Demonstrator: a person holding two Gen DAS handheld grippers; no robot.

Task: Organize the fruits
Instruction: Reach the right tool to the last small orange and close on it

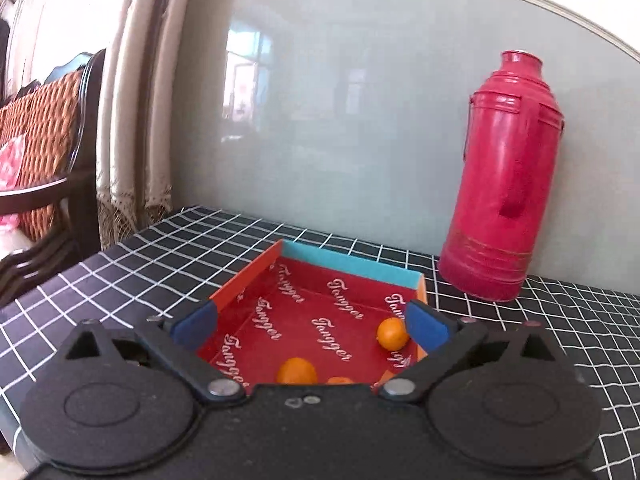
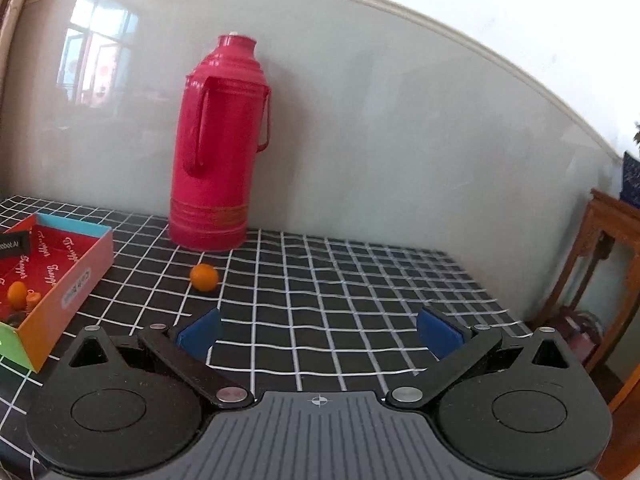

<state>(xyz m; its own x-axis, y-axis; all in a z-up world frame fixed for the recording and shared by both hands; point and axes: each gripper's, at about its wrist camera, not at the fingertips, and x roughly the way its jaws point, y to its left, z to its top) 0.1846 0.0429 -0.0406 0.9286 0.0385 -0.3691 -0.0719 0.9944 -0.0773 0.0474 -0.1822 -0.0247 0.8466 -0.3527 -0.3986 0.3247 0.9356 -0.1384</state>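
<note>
A shallow red cardboard box (image 1: pixel 320 312) with a turquoise far wall and orange side walls sits on the worktop (image 1: pixel 120 264), which is covered by a black cloth with a white grid. The left claw (image 1: pixel 312 322) hangs above the near part of this box, its blue-padded jaws spread wide with nothing between them. Inside the box, 3 small orange fruits show: 1 (image 1: pixel 393 333) near the right wall, 1 (image 1: pixel 297 371) at the near edge, and a third (image 1: pixel 339 380) mostly hidden by the claw body.

The right claw (image 2: pixel 318 330) is likewise wide open and empty, over bare worktop to the right of the box. A fourth small orange fruit (image 2: pixel 204 277) lies on the cloth, outside the box, between it and a tall red thermos flask (image 2: pixel 218 148) that stands upright against the pale glass wall panel (image 2: pixel 400 120).
</note>
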